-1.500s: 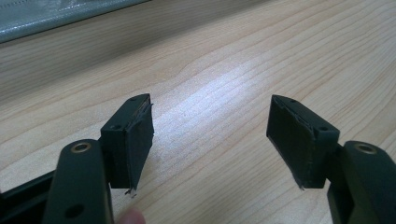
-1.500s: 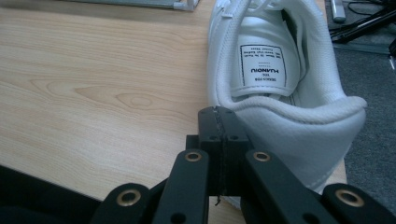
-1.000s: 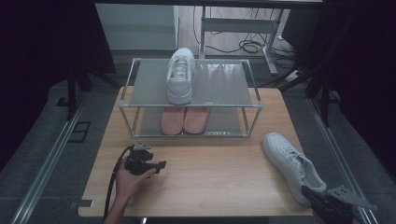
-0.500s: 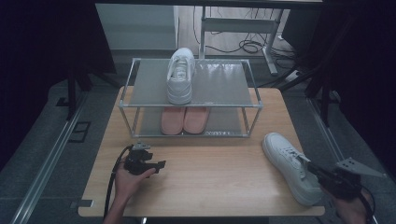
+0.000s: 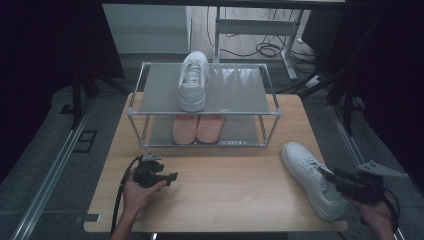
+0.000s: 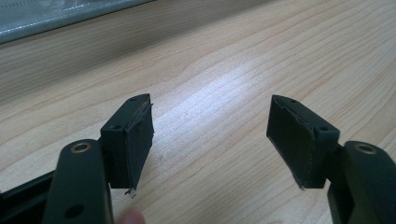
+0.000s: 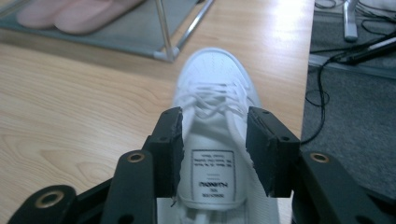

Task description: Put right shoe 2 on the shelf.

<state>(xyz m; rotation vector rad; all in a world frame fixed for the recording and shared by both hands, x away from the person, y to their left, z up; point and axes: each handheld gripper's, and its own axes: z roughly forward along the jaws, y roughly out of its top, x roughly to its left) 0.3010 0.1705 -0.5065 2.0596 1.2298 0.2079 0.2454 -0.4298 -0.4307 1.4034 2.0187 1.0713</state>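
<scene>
On the table: wooden table (image 5: 225,195) in front of me, a metal two-shelf rack (image 5: 202,102) standing at its far side.
Right gripper: right gripper (image 5: 334,178) in my right hand at the table's near right corner, pointing at the heel end of the loose white sneaker (image 5: 310,177).
Right jaws: apart; they have just been opening. Seen from the right gripper view, the sneaker's tongue (image 7: 213,179) with its printed label sits between my two black pads (image 7: 172,149), which flank it on either side. I cannot tell whether a pad brushes the shoe.
Loose sneaker: lies on the table to the right of the rack, toe toward the rack's front right leg (image 7: 164,32), heel toward me, near the table's right edge.
Left gripper: left gripper (image 5: 170,177) in my left hand, low over the near left part of the table, well apart from the sneaker.
Left jaws: wide apart, with bare wood between them in the left gripper view.
Top shelf: a matching white sneaker (image 5: 193,80) stands on it, toe toward me.
Lower shelf: a pair of pink shoes (image 5: 197,128) side by side.
</scene>
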